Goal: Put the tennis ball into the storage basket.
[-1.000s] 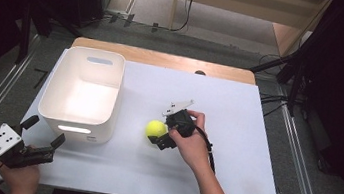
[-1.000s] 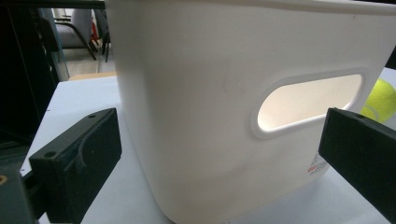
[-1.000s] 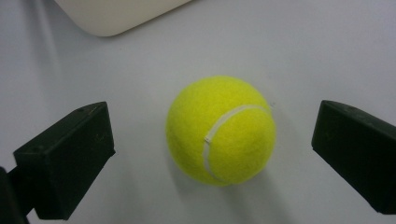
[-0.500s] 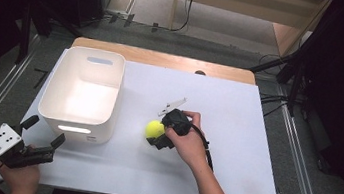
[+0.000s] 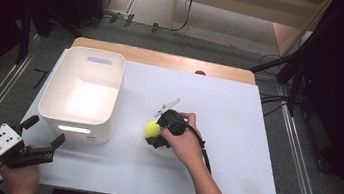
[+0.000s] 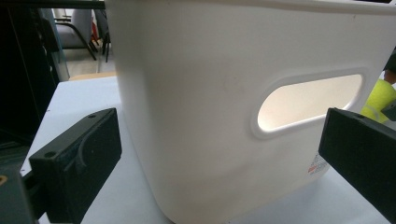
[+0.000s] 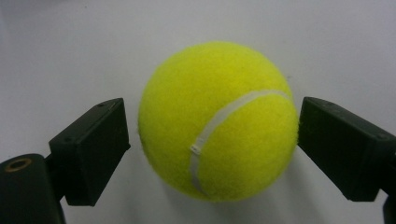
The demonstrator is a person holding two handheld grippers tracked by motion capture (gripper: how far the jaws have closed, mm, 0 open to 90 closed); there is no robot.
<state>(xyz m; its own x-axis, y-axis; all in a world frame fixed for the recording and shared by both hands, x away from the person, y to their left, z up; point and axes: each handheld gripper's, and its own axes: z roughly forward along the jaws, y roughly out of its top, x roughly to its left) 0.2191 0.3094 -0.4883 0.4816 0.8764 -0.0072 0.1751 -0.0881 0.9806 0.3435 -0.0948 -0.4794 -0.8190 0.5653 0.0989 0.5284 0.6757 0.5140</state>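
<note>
A yellow tennis ball (image 5: 152, 128) rests on the white table (image 5: 247, 122) just right of a white bin (image 5: 115, 94). My right gripper (image 5: 155, 131) reaches it from the right, held in a hand. In the right gripper view the ball (image 7: 217, 121) sits between the jaws of the right gripper (image 7: 212, 140), which is open, with a thin gap on the left side. My left gripper (image 5: 47, 130) hovers open at the table's front left corner. In its own view the left gripper (image 6: 219, 144) faces the bin's handle side (image 6: 187, 93), with the ball (image 6: 380, 98) peeking past it.
The bin is empty, and its near wall has a handle slot (image 6: 308, 102). A wooden strip (image 5: 165, 59) borders the table's far edge. Dark floor, rails and cables surround the table.
The right gripper has edged slightly left around the ball. The left gripper has stayed where it was.
</note>
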